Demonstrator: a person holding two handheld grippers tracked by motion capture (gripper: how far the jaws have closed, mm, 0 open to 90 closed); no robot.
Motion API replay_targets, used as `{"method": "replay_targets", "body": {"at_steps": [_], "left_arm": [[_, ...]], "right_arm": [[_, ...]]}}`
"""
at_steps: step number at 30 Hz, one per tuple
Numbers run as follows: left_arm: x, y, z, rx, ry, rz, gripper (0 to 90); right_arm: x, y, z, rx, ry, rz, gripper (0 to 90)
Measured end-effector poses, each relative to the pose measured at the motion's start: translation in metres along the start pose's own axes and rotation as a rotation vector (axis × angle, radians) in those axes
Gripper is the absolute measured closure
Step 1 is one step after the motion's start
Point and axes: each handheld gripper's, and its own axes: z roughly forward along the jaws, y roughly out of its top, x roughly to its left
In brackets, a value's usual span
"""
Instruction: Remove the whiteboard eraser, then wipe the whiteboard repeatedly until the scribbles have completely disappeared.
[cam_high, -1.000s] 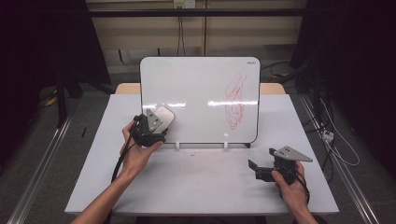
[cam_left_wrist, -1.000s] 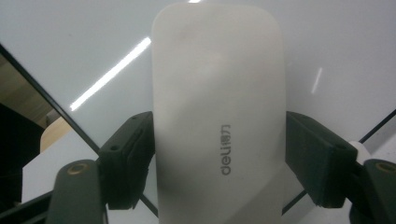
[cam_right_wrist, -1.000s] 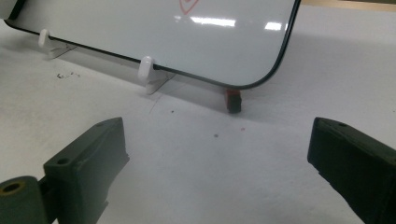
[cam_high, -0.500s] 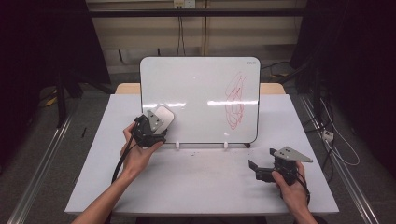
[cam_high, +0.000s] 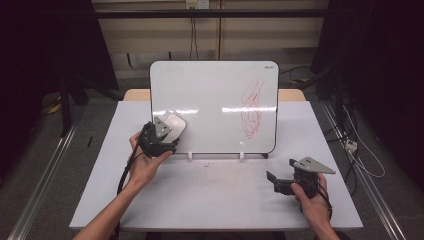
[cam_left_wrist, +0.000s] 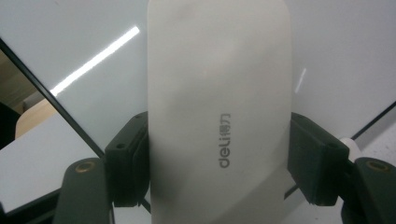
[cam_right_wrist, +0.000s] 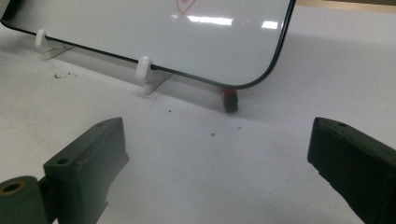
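Left gripper view, fingers (cam_left_wrist: 126, 172) clamping eraser (cam_left_wrist: 219, 116)

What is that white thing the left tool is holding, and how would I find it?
Look at the big whiteboard standing on the table. At its lower left part, the left tool pinches a flat white eraser by its long sides. Its corners are rounded, it has small grey "deli" lettering on its back, and it sits far from the red scribble on the board's right.

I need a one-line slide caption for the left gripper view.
Left gripper fingers clamp a white Deli whiteboard eraser in front of the whiteboard.
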Motion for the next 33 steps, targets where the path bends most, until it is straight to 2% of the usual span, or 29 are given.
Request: {"method": "replay_targets", "body": {"at_steps": [8, 14, 25, 33], "left_arm": [[0.004, -0.003, -0.002, -0.024, -0.053, -0.050, 30.5], [-0.002, 0.004, -0.017, -0.084, -0.075, -0.042, 30.6], [-0.013, 0.008, -0.031, -0.174, -0.081, -0.051, 30.5], [-0.023, 0.011, -0.030, -0.176, -0.124, -0.029, 30.5]], "right_arm": [[0.000, 0.000, 0.001, -0.001, -0.001, 0.005, 4.2], [0.000, 0.000, -0.001, -0.002, -0.001, 0.001, 4.2], [0.000, 0.000, -0.001, -0.008, 0.011, -0.006, 4.3], [0.000, 0.000, -0.005, -0.018, 0.009, 0.003, 4.1]]}}
